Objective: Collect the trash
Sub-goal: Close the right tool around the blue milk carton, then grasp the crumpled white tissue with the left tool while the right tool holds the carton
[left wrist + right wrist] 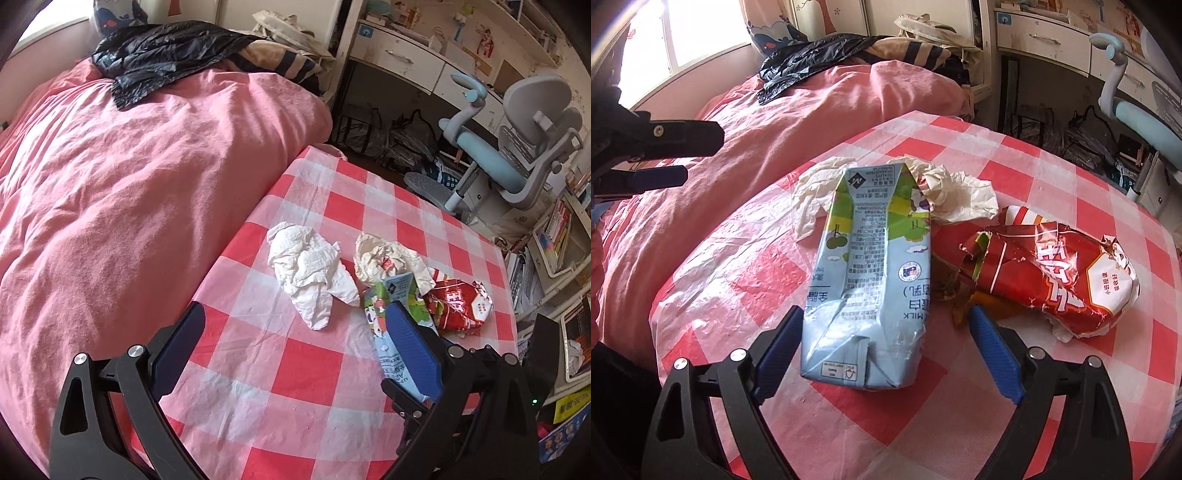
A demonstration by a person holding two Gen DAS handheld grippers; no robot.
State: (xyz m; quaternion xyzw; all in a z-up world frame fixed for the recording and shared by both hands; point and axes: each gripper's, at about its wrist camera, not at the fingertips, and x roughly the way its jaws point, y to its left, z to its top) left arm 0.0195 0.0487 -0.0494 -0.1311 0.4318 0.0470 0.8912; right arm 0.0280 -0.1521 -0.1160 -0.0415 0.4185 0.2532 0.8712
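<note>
On the red-and-white checked table (295,373) lie a crumpled white tissue (310,266), a crumpled cream wrapper (384,258), a flattened pale blue milk carton (871,277) and a crushed red snack bag (1052,273). My right gripper (886,312) is open astride the carton's near end. Its left pad is close against the carton's edge, while its right pad stands clear of it. My left gripper (295,310) is open just short of the tissue, with nothing between its fingers. The carton (384,295) lies partly behind its right finger.
A bed with a pink duvet (129,203) runs along the table's left side, with a black plastic bag (166,55) lying at its far end. A grey-blue desk chair (517,147), a white desk (406,55) and cluttered shelves (554,240) stand to the right.
</note>
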